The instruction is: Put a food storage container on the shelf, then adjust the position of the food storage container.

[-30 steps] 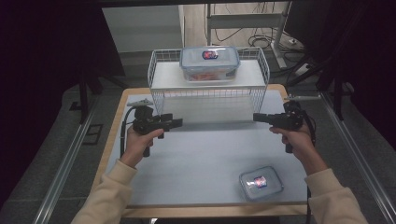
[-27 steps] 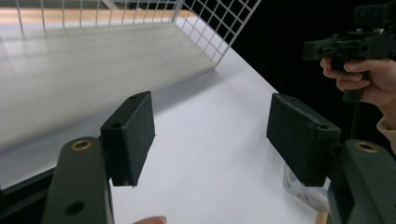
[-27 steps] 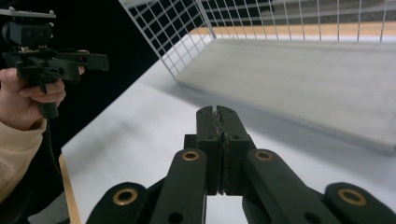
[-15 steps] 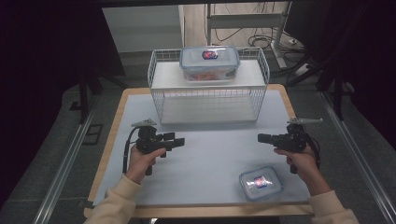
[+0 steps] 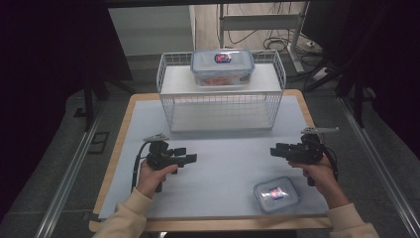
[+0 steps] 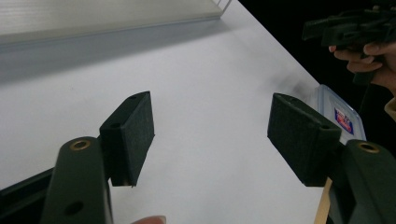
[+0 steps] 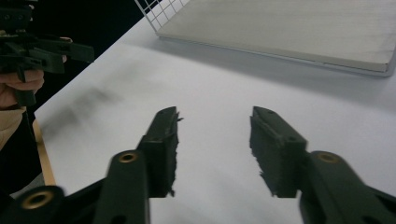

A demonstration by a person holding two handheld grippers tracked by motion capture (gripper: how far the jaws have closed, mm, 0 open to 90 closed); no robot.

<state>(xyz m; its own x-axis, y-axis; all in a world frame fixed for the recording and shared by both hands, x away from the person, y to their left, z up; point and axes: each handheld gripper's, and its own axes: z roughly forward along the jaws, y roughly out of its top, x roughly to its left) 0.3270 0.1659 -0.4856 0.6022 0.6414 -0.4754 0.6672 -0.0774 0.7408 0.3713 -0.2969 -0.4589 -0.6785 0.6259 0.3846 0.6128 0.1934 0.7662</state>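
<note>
While both claws hovered low over the tabletop [image 5: 223, 163], no container had yet been grasped, and the step in hand was judged to be the approach to the small lidded container [image 5: 276, 194].

The left claw [image 5: 190, 158] was held with its jaws wide apart and nothing between them, as was confirmed in the left gripper view [image 6: 210, 135], where bare tabletop was seen in the gap. It was judged best kept parked and clear of the other hand's path.

At the centre rear, a wire shelf rack [image 5: 221, 94] was stood on the tabletop, and a larger lidded container [image 5: 222, 66] was set on its upper tier.

The right claw [image 5: 274, 151] was held partly open; its jaws had just been opening, and nothing was between them [image 7: 214, 140]. The small lidded container lay flat near the front edge, just beside the right hand [image 5: 319, 171] and on the person's side of the claw.

For a sound grasp, the claw should be drawn back and tipped down, the jaws set astride the container's narrower span, and closure applied squarely below the lid rim, since a grip on the rounded corners was judged likely to slip.
</note>
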